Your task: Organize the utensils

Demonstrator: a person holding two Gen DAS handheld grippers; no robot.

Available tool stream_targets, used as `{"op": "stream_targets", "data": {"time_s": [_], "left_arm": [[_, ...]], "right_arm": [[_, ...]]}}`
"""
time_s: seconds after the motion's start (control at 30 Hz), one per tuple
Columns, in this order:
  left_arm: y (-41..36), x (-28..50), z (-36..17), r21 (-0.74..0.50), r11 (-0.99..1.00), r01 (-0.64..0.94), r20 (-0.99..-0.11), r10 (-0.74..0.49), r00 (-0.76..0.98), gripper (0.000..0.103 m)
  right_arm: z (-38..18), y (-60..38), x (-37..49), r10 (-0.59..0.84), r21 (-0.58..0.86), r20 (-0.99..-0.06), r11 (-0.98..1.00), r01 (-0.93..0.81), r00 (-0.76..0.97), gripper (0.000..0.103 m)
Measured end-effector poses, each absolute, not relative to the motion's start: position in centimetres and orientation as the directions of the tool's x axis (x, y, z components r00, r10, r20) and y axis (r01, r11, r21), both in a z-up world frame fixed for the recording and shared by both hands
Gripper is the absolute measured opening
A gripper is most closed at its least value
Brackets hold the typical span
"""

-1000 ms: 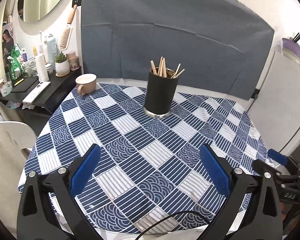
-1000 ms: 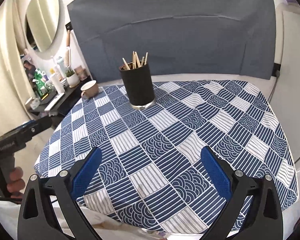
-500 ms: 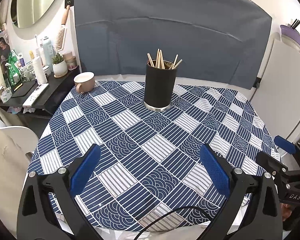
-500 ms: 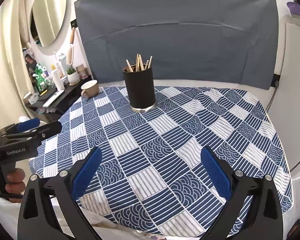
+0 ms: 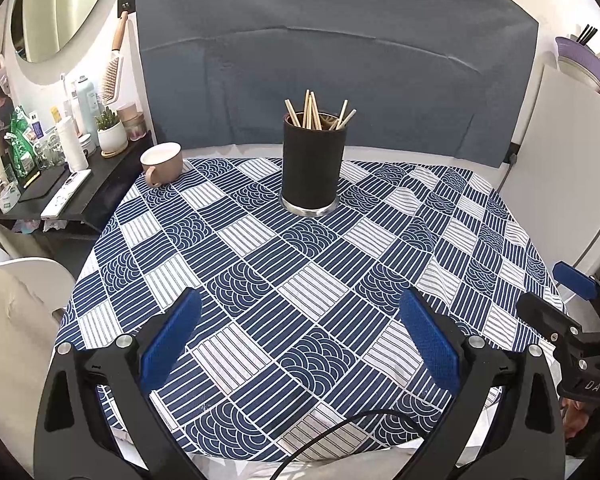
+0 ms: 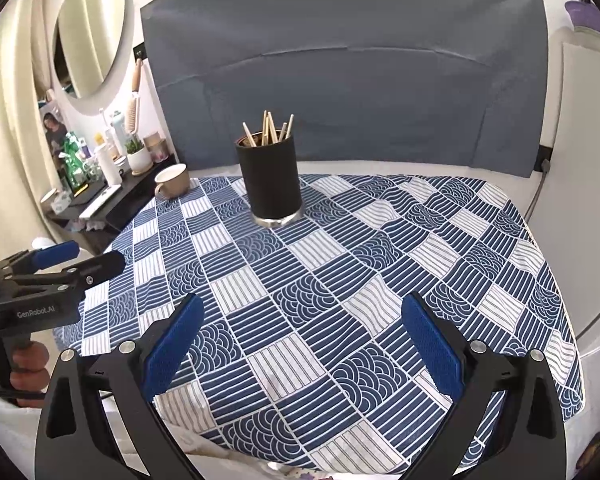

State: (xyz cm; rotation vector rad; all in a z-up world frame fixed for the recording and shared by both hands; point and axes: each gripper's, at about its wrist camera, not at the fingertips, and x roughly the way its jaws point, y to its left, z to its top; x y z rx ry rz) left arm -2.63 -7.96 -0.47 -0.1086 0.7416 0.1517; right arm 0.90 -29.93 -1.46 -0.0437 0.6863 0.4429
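Observation:
A black cylindrical holder (image 5: 313,164) (image 6: 273,182) stands upright toward the back of the table, with several wooden chopsticks (image 5: 314,111) (image 6: 269,130) sticking out of its top. My left gripper (image 5: 300,344) hangs open over the near edge of the table, nothing between its blue pads. Over the near edge too, my right gripper (image 6: 300,344) is open and empty. Each gripper shows at the side of the other's view: the right one (image 5: 572,312) and the left one (image 6: 56,266). Both are well short of the holder.
A blue and white patterned cloth (image 5: 300,264) covers the table. A tan mug (image 5: 162,162) (image 6: 173,180) sits at its back left corner. A dark shelf (image 5: 60,188) with bottles and a potted plant stands left of the table. A grey board (image 5: 332,60) backs the table.
Both grippers have drawn back and risen a little from the table, so the holder sits farther off in both views. Both stay open.

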Motion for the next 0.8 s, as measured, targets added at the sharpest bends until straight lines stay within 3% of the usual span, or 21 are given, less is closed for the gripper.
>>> {"op": "stream_targets", "data": {"time_s": [0.8], "left_arm": [[-8.44,-2.15,-1.04,-0.036,0.987,-0.155,-0.698,0.086,0.711,0.097]], "right_arm": [[-1.43,-30.09,0.92,0.356,0.083,-0.622,0.916,-0.394,0.697,0.095]]}}
